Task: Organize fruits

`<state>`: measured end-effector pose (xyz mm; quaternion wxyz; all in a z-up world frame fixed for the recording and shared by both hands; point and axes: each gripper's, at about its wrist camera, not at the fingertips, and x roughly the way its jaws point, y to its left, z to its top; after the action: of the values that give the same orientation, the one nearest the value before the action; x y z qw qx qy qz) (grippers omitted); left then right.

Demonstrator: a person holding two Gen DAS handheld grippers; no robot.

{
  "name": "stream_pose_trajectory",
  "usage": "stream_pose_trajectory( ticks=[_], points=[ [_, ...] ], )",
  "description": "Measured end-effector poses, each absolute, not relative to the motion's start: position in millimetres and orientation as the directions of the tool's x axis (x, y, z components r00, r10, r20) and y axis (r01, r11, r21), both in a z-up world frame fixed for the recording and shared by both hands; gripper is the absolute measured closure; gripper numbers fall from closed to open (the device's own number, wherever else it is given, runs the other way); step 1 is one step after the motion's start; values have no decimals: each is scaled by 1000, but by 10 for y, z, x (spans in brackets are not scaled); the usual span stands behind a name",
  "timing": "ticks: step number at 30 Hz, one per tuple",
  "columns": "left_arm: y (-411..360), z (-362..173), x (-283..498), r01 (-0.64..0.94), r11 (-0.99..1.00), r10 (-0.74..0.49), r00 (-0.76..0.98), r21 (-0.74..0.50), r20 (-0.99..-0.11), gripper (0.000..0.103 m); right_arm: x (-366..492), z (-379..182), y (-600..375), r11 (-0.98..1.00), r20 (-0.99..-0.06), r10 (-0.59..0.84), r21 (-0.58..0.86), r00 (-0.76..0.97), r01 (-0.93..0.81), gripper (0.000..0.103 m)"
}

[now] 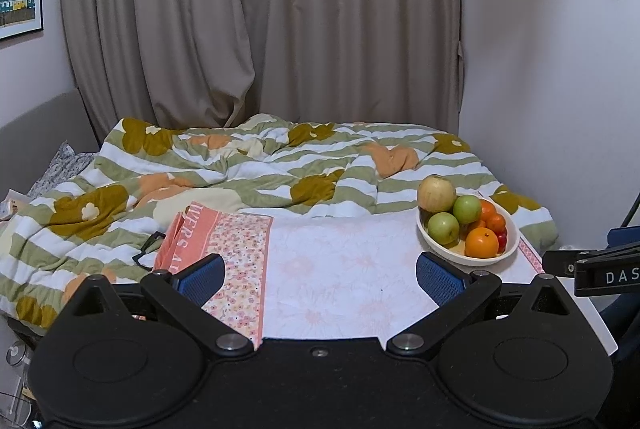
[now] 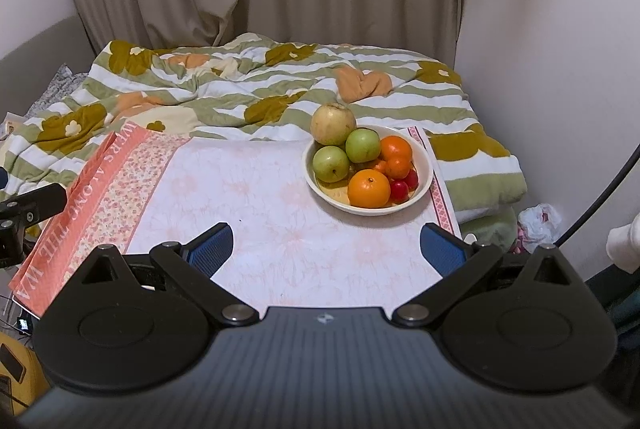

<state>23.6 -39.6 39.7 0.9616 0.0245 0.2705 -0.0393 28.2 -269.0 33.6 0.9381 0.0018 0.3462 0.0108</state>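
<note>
A white bowl (image 2: 425,185) stands at the far right of a table with a pale floral cloth (image 2: 260,197). It holds a tan pear (image 2: 333,123), two green apples (image 2: 330,163), a large orange (image 2: 369,188), smaller oranges (image 2: 396,148) and small red fruits (image 2: 399,190). The bowl also shows in the left wrist view (image 1: 452,253), to the right. My left gripper (image 1: 320,275) is open and empty above the near table edge. My right gripper (image 2: 326,249) is open and empty, short of the bowl.
A bed with a green striped floral duvet (image 2: 240,89) lies behind the table, beige curtains (image 1: 260,21) beyond. The cloth's orange lettered border (image 2: 92,189) hangs off the left. A plastic bag (image 2: 538,221) lies on the floor right. The other gripper's body (image 1: 600,269) shows at the right edge.
</note>
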Motion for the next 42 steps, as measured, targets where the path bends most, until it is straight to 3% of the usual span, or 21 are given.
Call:
stream_pose_trajectory(
  ticks=[42],
  points=[
    [-403, 360, 171, 82, 996, -51, 844, 34, -533, 0, 252, 283, -2648, 1000, -669, 30, 26, 743, -18, 0]
  ],
)
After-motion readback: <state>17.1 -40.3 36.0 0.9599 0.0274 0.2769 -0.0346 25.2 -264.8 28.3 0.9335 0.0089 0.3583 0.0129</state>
